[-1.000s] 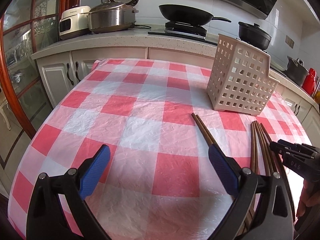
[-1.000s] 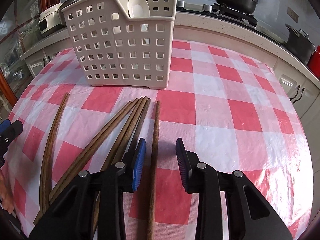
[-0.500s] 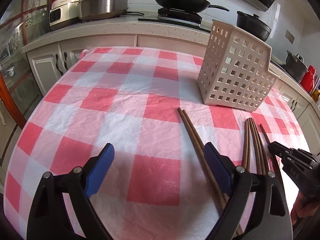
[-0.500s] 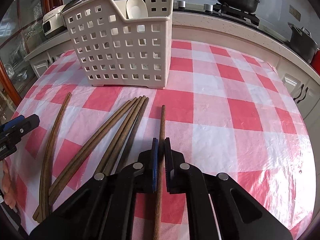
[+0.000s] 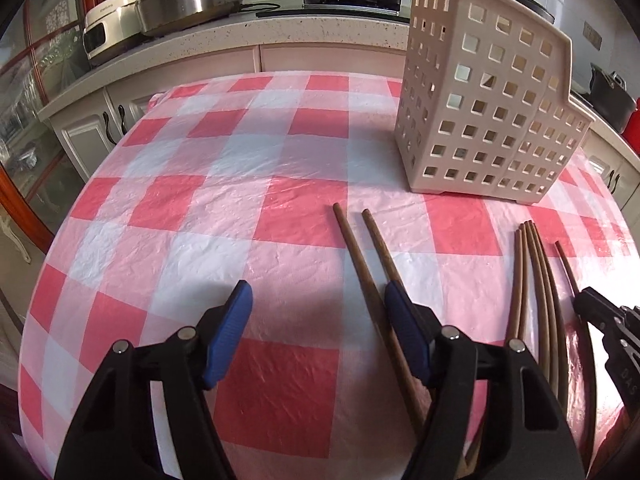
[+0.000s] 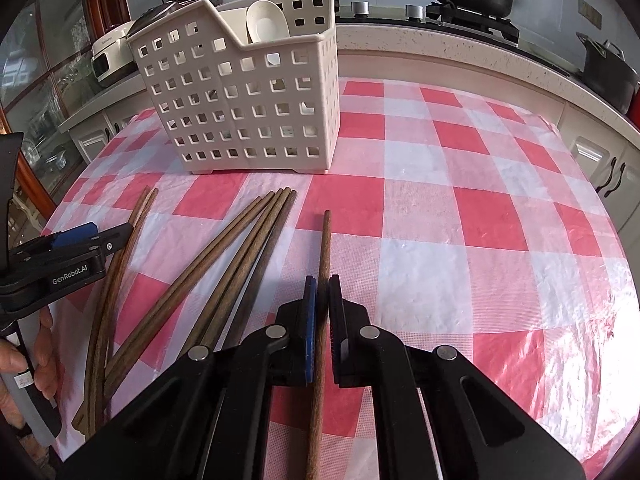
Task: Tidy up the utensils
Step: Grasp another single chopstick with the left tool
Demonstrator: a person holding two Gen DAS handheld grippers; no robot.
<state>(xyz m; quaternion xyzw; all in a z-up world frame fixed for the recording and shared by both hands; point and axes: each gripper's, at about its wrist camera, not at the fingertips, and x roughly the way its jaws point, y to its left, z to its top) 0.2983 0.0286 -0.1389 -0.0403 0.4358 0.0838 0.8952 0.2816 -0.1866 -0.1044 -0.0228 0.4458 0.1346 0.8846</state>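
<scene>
Lifting that single chopstick [image 6: 325, 248] cleanly means keeping the right gripper [image 6: 322, 292] clenched on it and raising it level before tipping it into the white basket [image 6: 244, 108]. The left gripper [image 5: 316, 312] is closing, one of a pair of chopsticks [image 5: 356, 248] lying between its jaws and the other under its right finger, neither pinched yet; it should centre over both. In front of the basket I count one held stick, a fan of about four [image 6: 240, 248], and that pair. One white spoon [image 6: 266, 24] stands inside the basket.
</scene>
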